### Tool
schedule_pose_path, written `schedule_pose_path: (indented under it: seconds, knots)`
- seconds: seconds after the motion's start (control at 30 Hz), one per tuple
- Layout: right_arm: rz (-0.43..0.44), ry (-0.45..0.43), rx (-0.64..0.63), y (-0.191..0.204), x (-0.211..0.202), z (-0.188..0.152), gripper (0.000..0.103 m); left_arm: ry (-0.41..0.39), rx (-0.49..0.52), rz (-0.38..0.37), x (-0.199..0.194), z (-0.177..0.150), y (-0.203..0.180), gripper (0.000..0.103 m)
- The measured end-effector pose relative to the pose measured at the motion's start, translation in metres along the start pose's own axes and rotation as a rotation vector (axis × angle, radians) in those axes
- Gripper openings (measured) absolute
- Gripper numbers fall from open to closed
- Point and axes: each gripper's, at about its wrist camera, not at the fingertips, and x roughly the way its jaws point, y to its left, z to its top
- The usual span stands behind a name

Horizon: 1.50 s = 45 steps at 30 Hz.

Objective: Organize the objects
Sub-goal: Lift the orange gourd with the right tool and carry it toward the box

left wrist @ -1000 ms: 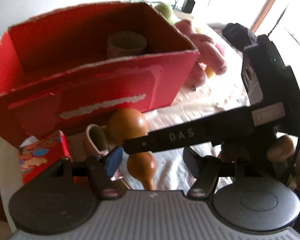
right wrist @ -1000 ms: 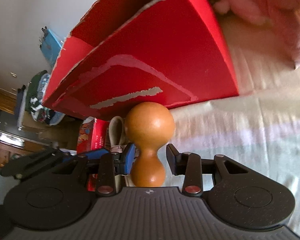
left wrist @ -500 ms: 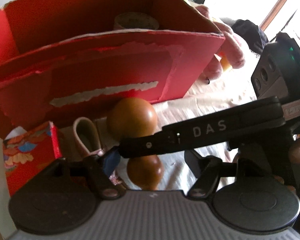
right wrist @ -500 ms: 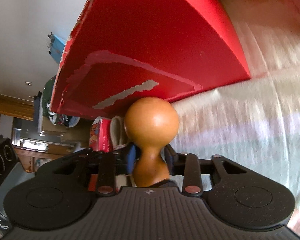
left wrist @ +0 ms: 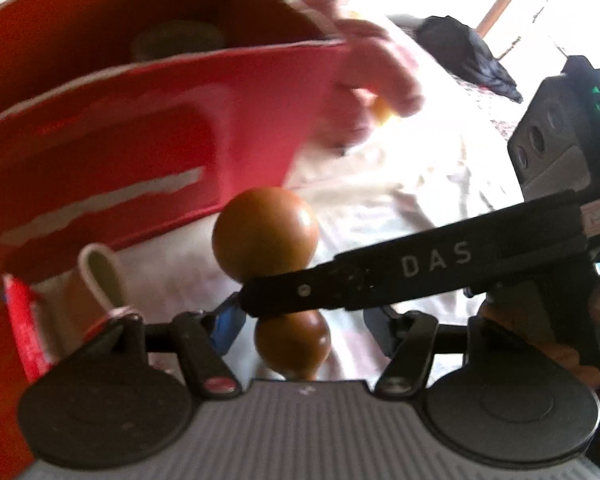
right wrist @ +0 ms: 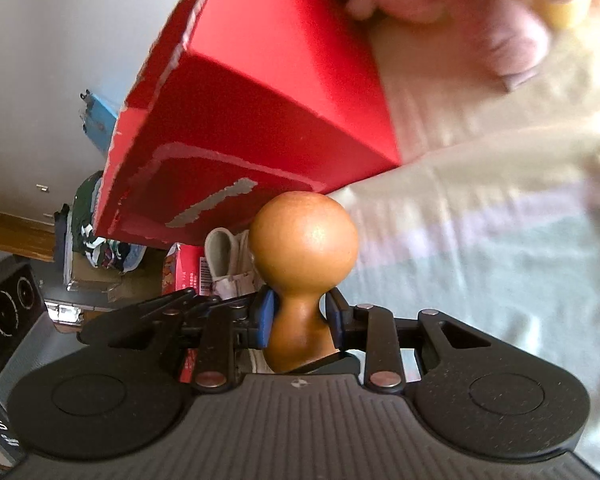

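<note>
Right gripper [right wrist: 298, 322] clamped on the gourd [right wrist: 302, 252], left gripper [left wrist: 300, 326] spread wide, red box [left wrist: 148, 120] apparently one item in.

The right gripper [right wrist: 300, 320] is clamped tight across the left gripper [left wrist: 300, 332], whose jaws are spread wide
</note>
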Motion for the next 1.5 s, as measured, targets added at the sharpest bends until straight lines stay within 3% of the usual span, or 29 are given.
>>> schedule_pose_path:
  seconds: [0.17,0.4,0.57,0.73,0.87,1.1,1.3,1.5]
  knots:
    - [-0.033,-0.078,0.010,0.007,-0.036,-0.005,0.030,-0.031,0.072,-0.072,-0.008,0.012,-0.023,0.066]
    - [-0.085,-0.225,-0.060,0.035,-0.087,0.002,0.030,-0.132,0.167,-0.151,-0.040,0.038,-0.045,0.066]
    - [-0.080,-0.315,-0.156,0.073,-0.100,0.028,0.030,-0.260,0.210,-0.140,-0.081,0.062,-0.044,0.066]
    - [-0.061,-0.361,-0.284,0.117,-0.086,0.061,0.031,-0.364,0.194,-0.086,-0.115,0.088,-0.025,0.067]
    - [-0.049,-0.344,-0.358,0.145,-0.057,0.083,0.031,-0.409,0.145,-0.034,-0.130,0.096,0.004,0.068]
    - [-0.047,-0.232,-0.398,0.173,0.006,0.108,0.031,-0.390,0.017,0.037,-0.123,0.098,0.064,0.068]
    - [-0.076,-0.169,-0.431,0.181,0.038,0.110,0.034,-0.335,-0.087,0.028,-0.107,0.096,0.110,0.065]
    - [-0.087,-0.110,-0.391,0.174,0.059,0.118,0.034,-0.294,-0.115,0.026,-0.091,0.093,0.125,0.065]
